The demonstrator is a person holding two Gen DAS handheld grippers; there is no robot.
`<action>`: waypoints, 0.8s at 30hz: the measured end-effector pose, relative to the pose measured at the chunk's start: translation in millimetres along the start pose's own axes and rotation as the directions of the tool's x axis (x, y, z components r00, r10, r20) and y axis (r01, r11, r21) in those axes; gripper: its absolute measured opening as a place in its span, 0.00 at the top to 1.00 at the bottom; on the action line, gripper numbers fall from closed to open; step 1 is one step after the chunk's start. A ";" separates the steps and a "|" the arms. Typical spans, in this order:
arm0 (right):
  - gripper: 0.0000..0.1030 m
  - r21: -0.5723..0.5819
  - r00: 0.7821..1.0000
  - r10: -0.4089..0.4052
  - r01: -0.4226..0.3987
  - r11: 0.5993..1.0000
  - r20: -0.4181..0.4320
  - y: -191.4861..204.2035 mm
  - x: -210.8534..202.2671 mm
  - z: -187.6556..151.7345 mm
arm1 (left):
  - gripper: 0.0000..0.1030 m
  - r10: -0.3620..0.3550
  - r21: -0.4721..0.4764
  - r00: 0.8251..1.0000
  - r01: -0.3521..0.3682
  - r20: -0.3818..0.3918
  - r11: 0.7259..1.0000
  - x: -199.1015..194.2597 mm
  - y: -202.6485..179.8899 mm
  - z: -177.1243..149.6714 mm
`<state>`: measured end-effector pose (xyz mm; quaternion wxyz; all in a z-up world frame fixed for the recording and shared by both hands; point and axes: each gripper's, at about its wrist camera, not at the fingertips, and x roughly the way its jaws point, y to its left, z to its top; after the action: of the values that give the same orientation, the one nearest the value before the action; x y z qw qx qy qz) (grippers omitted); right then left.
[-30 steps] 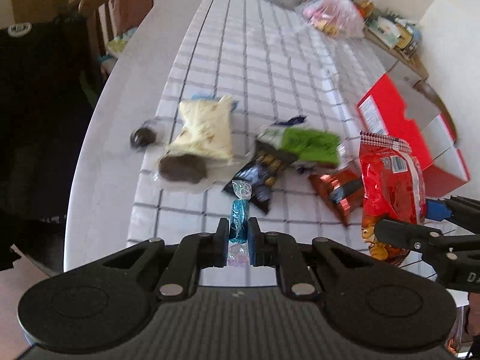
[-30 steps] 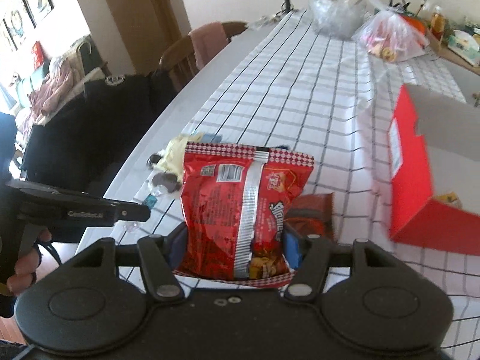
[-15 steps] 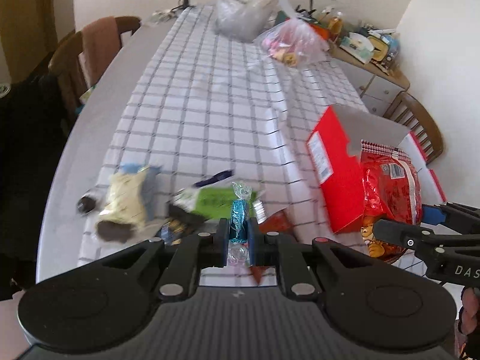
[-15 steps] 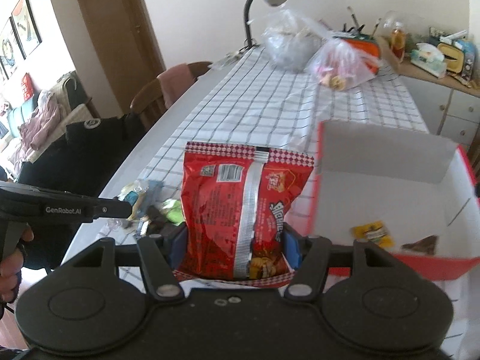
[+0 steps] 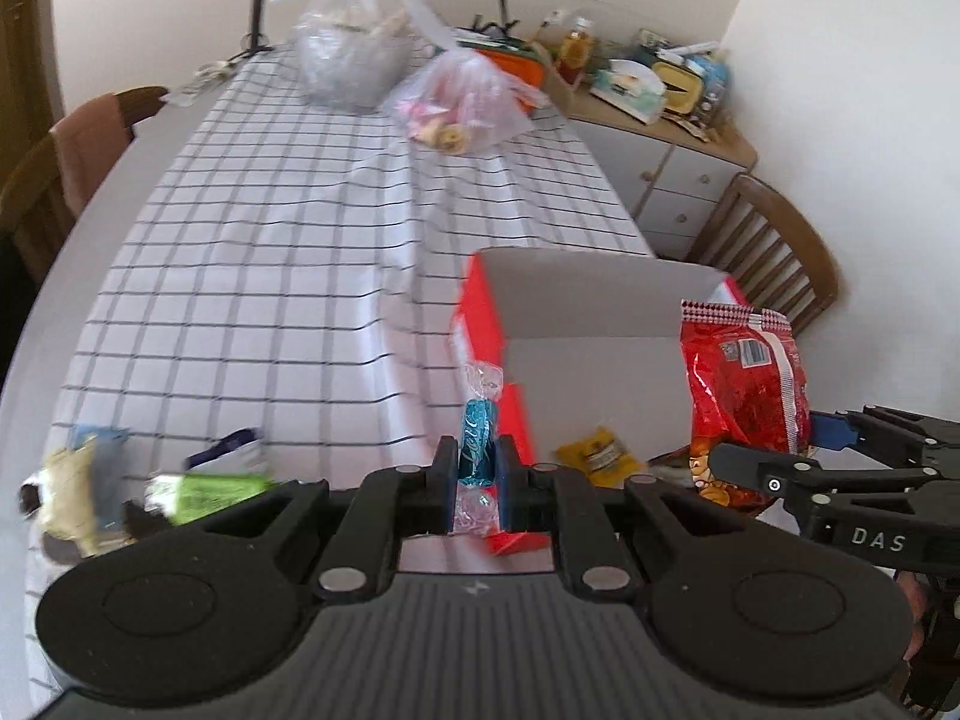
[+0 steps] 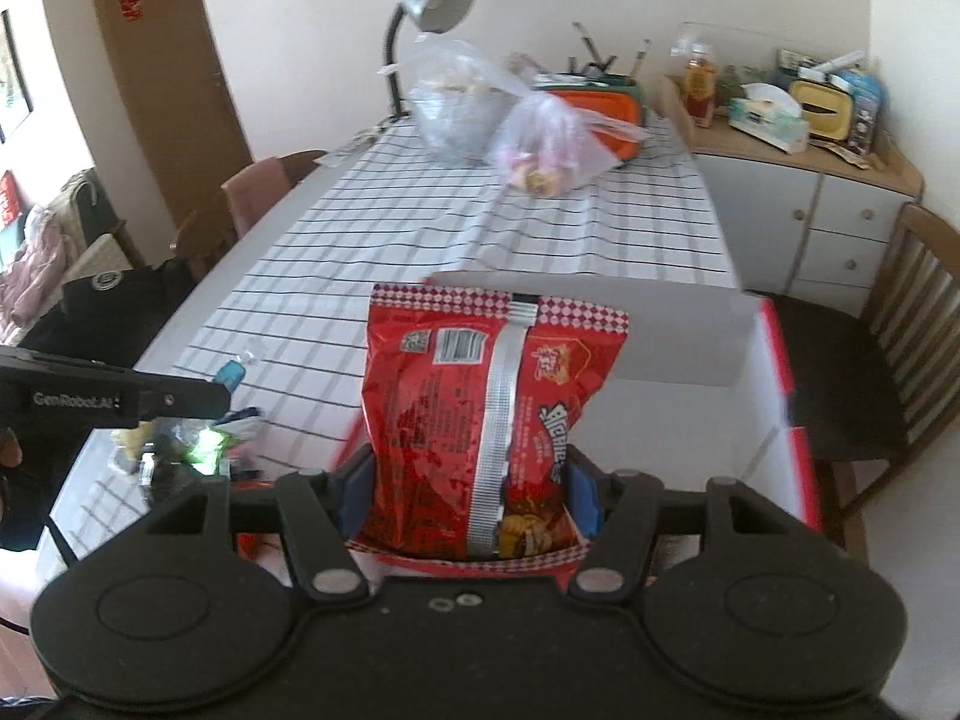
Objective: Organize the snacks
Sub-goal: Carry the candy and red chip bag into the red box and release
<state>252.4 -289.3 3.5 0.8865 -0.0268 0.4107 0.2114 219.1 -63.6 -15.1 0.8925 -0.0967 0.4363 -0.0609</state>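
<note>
My left gripper [image 5: 477, 480] is shut on a blue wrapped candy [image 5: 477, 441], held upright over the near left corner of the open red box [image 5: 480, 312]. My right gripper [image 6: 468, 492] is shut on a red chips bag [image 6: 480, 396], held upright above the box's inside [image 6: 690, 420]. The bag [image 5: 744, 384] and right gripper also show in the left wrist view, over the box. A yellow packet [image 5: 597, 450] lies in the box. Loose snacks, among them a green packet [image 5: 210, 489], lie on the checked cloth at the left.
Two plastic bags [image 6: 480, 120] and a desk lamp [image 6: 429, 0] stand at the table's far end. A wooden chair [image 6: 900, 330] is right of the box, another chair [image 6: 258, 198] at the left. A cluttered sideboard [image 6: 810, 138] is at the back right.
Both grippers moved right from the snack pile toward the red box, each still holding its snack. The red bag now hangs over the box's inside and the candy over its left corner.
</note>
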 end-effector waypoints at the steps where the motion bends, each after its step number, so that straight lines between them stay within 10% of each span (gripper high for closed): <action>1: 0.40 0.003 1.000 -0.005 0.005 1.000 -0.003 -9.4 0.5 0.9 | 0.88 -0.003 0.005 1.000 0.003 -0.002 1.000 4.3 -7.7 3.1; 24: 0.40 -0.018 0.987 -0.028 0.025 1.000 -0.160 -103.9 67.8 10.1 | 0.88 0.065 0.098 0.990 -0.053 -0.125 0.994 130.3 -112.9 64.1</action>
<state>339.7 -357.6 -53.0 0.8532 -0.0563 0.4785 0.2000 346.7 -191.0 -51.1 0.8676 -0.0374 0.4922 -0.0610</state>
